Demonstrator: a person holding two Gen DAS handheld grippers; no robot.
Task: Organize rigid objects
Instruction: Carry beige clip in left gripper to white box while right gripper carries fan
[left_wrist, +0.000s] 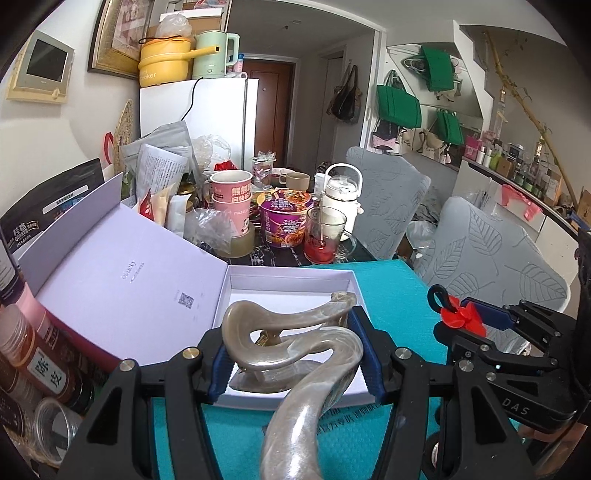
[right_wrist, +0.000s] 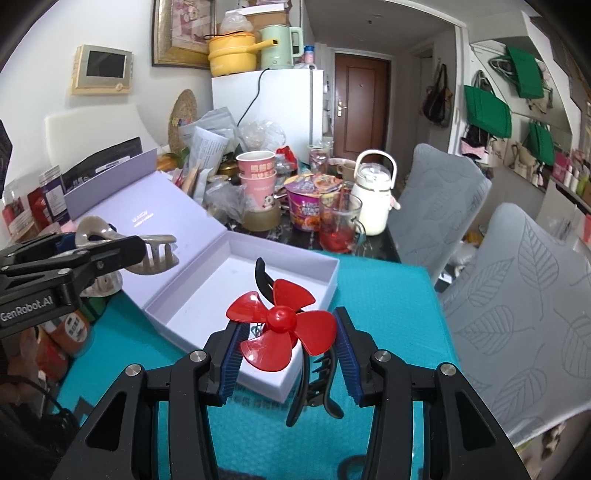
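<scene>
Left gripper (left_wrist: 295, 354) pinches a pearly beige hair claw (left_wrist: 295, 354), held over the near edge of the open white box (left_wrist: 288, 275). Right gripper (right_wrist: 286, 354) pinches a black hair clip (right_wrist: 314, 384) with a red flower (right_wrist: 282, 321) on it, over the box's near right corner. Box sits on the teal mat (left_wrist: 391, 295), lid (left_wrist: 129, 280) flipped open to its left. Behind the box: noodle cup (left_wrist: 284, 218), glass mug (left_wrist: 327, 236), white kettle (left_wrist: 341, 195).

There were two hair clips: one pearly clip (left_wrist: 295, 354) and one black clip with a red flower (right_wrist: 284, 325). One white box (right_wrist: 207, 295) sat open. Two pink cups (right_wrist: 256, 173) were stacked.
</scene>
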